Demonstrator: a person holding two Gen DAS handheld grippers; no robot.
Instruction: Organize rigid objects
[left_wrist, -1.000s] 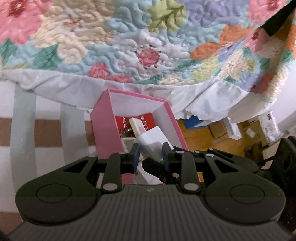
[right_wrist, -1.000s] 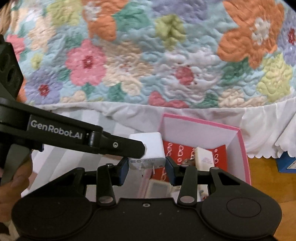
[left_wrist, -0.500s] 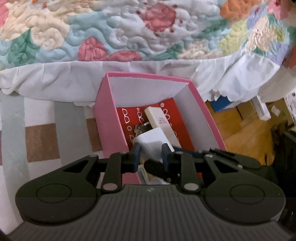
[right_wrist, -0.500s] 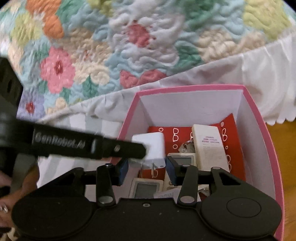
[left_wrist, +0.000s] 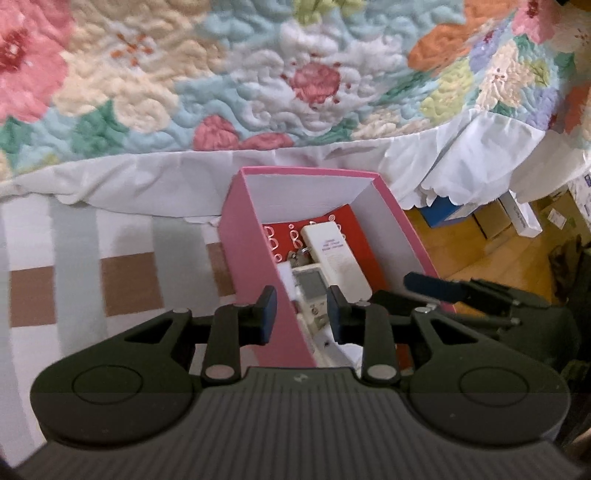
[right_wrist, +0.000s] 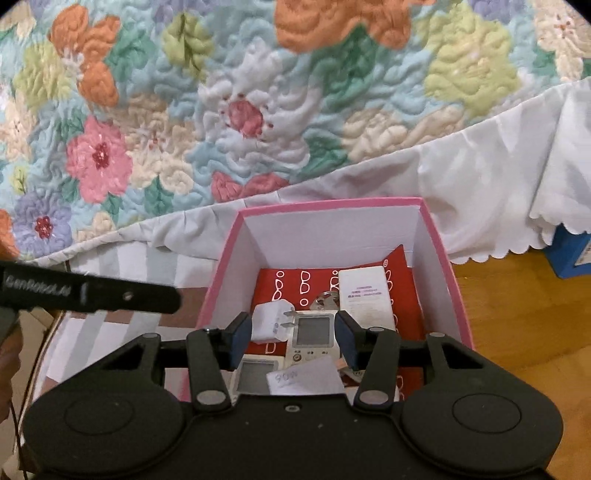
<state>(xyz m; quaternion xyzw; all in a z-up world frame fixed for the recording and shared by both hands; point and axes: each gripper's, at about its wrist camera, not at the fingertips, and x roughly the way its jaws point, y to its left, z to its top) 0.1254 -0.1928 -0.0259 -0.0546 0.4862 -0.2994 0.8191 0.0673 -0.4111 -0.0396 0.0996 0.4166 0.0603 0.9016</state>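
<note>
- On the black finger of the left gripper (right_wrist: 88, 293), seen from the right wrist, white letters read "GenRobot.AI"; they are a little blurred.
- On a small white paper slip (right_wrist: 304, 376) inside the pink box (right_wrist: 448, 266) something handwritten looks like "90" and then more signs, which I cannot read for sure.
- The long white device (right_wrist: 365, 297) in the box carries a few lines of small purple print, too small to read.
</note>
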